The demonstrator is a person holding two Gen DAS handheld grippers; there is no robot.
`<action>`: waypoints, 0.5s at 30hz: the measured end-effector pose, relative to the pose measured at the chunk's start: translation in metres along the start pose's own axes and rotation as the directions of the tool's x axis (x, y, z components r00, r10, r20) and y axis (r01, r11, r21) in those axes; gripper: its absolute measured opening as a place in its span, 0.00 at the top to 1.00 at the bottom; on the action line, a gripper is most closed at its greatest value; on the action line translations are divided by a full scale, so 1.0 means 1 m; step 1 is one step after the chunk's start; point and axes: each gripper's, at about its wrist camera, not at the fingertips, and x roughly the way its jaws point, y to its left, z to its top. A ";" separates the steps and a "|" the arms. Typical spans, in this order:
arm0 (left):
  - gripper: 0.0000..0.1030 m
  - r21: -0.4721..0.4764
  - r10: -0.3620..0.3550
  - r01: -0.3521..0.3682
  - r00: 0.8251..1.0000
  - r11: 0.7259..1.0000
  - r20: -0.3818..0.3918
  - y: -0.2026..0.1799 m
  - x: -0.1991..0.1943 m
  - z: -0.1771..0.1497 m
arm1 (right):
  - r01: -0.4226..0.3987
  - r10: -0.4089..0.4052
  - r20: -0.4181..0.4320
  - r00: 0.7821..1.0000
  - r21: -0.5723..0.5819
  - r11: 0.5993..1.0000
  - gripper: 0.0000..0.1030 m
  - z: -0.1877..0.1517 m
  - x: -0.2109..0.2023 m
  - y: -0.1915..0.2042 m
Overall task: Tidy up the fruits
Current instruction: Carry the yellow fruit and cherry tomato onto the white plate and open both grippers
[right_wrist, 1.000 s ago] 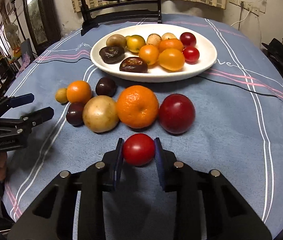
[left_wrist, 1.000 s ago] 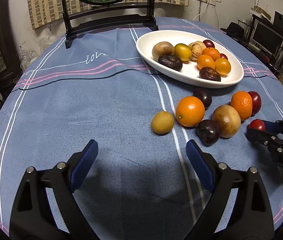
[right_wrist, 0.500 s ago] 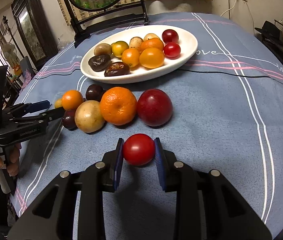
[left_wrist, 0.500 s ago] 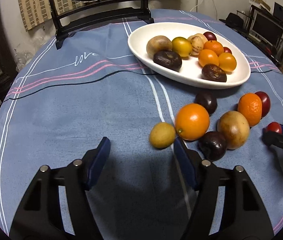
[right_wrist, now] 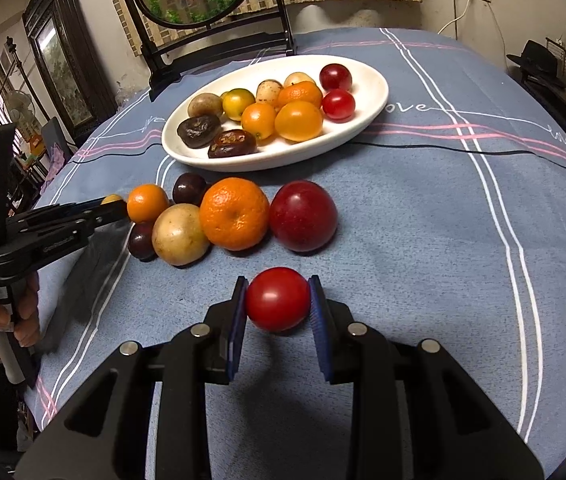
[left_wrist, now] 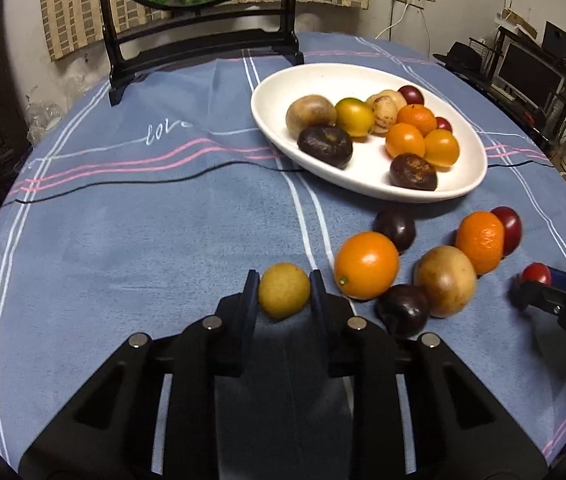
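Observation:
My left gripper point(left_wrist: 284, 292) is shut on a small yellow fruit point(left_wrist: 283, 290) on the blue tablecloth. My right gripper point(right_wrist: 277, 300) is shut on a small red tomato point(right_wrist: 277, 298), which also shows in the left wrist view point(left_wrist: 536, 273). A white oval plate point(left_wrist: 275, 92) holds several fruits at the back. Loose on the cloth lie an orange point(left_wrist: 365, 265), a tan fruit point(left_wrist: 444, 280), a mandarin point(right_wrist: 234, 213), a red plum point(right_wrist: 303, 215) and two dark fruits point(left_wrist: 394, 229) point(left_wrist: 403, 309).
A dark wooden stand with an oval picture point(left_wrist: 199, 8) stands at the table's far edge. A thin black cable point(left_wrist: 123, 184) crosses the cloth. Shelves with electronics point(left_wrist: 531, 68) stand to the right of the table. The person's hand point(right_wrist: 7, 316) holds the left gripper.
My left gripper moved forward and closed on the yellow fruit. My right gripper has lifted slightly and pulled back with the tomato in it.

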 end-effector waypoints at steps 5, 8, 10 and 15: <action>0.75 0.019 -0.014 0.013 0.999 1.000 0.049 -0.007 -0.022 0.008 | 0.020 -0.019 0.039 0.999 -0.029 0.999 0.71 0.010 -0.014 0.002; 0.75 0.032 -0.030 0.028 0.997 0.999 0.074 -0.013 -0.031 0.021 | 0.046 -0.040 0.084 0.996 -0.069 0.997 0.71 0.026 -0.026 0.007; 0.75 0.035 -0.040 0.037 0.995 0.999 0.092 -0.017 -0.035 0.034 | 0.060 -0.050 0.115 0.992 -0.090 0.994 0.71 0.036 -0.031 0.011; 0.75 0.019 -0.069 0.067 0.990 0.998 0.127 -0.026 -0.036 0.067 | 0.083 -0.055 0.196 0.979 -0.136 0.987 0.71 0.071 -0.035 0.018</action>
